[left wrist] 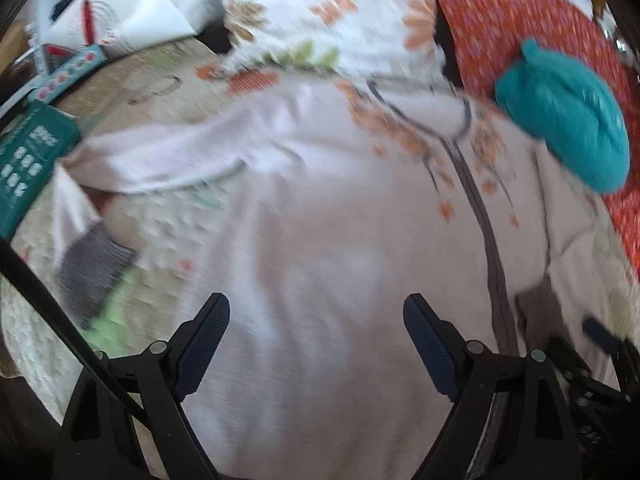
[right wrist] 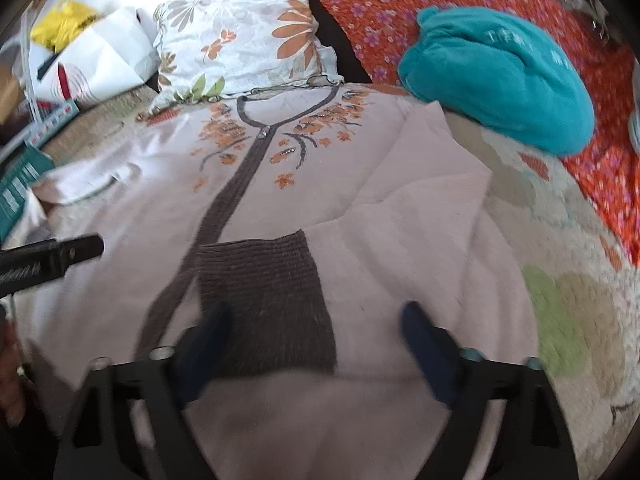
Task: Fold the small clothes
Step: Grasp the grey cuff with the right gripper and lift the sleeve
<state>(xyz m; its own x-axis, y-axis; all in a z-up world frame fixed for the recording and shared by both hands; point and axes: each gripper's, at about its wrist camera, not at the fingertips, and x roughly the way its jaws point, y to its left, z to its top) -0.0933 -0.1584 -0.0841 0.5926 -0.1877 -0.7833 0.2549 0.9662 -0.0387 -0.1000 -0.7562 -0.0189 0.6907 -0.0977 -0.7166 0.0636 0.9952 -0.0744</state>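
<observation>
Both tools are hanging wide open, holding nothing: right tool (right wrist: pixel 316 344) straddling the brown cuff (right wrist: pixel 268 304); left tool (left wrist: pixel 316 344) over the soft, light cardigan (left wrist: pixel 320 220), best pinched at its hem

One pale cardigan (right wrist: pixel 320 168) is lying spread on the bed, showing two brown ribbed cuffs (right wrist: pixel 268 300). One teal garment (right wrist: pixel 500 76) is sitting far right, one floral pillow (right wrist: pixel 240 40) far centre. Two white bags (right wrist: pixel 100 56) and two teal boxes (left wrist: pixel 28 160) are lying far left. Two claws (right wrist: pixel 316 332) are showing.
</observation>
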